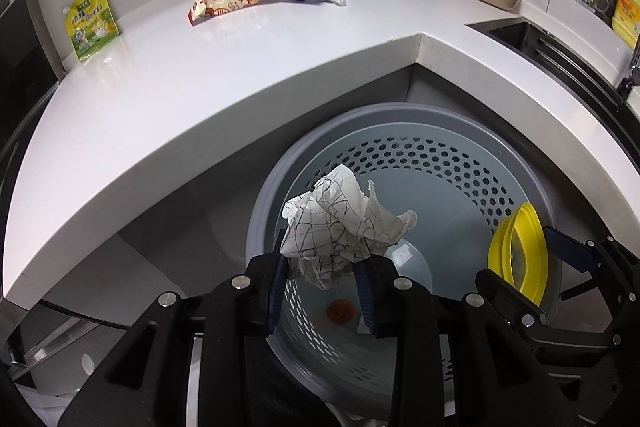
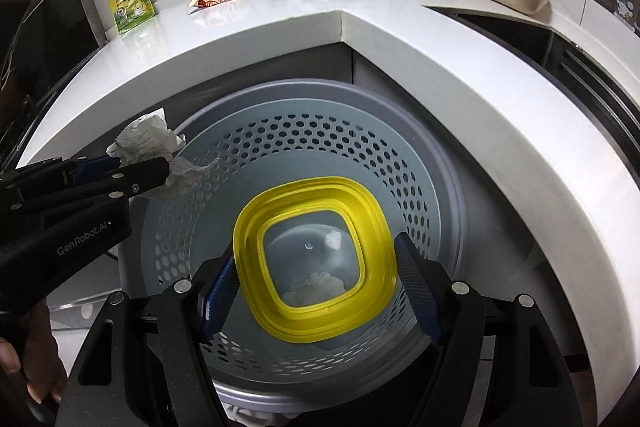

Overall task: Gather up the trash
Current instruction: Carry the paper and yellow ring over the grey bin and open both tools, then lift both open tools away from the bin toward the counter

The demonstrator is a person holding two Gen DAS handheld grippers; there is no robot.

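A: What do we hold nearest to us?

B: Our left gripper point(image 1: 322, 291) is nearly closed, its pads pinching the crumpled white paper with black lines point(image 1: 344, 223). Our right gripper point(image 2: 320, 291), at 3 o'clock from it, is wide and clamps the yellow square plastic lid point(image 2: 316, 259).

A: And below?

B: The round grey perforated plastic bin point(image 2: 400, 163) is under both. Beyond, at 12 o'clock, lies the white counter point(image 1: 240, 67).

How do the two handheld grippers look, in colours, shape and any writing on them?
Both the left gripper and the right gripper are matte black, angular linkages with round silver pivot pins and textured blue finger pads. The left gripper's body bears white "GenRobot.AI" lettering. No cables or sleeves show.
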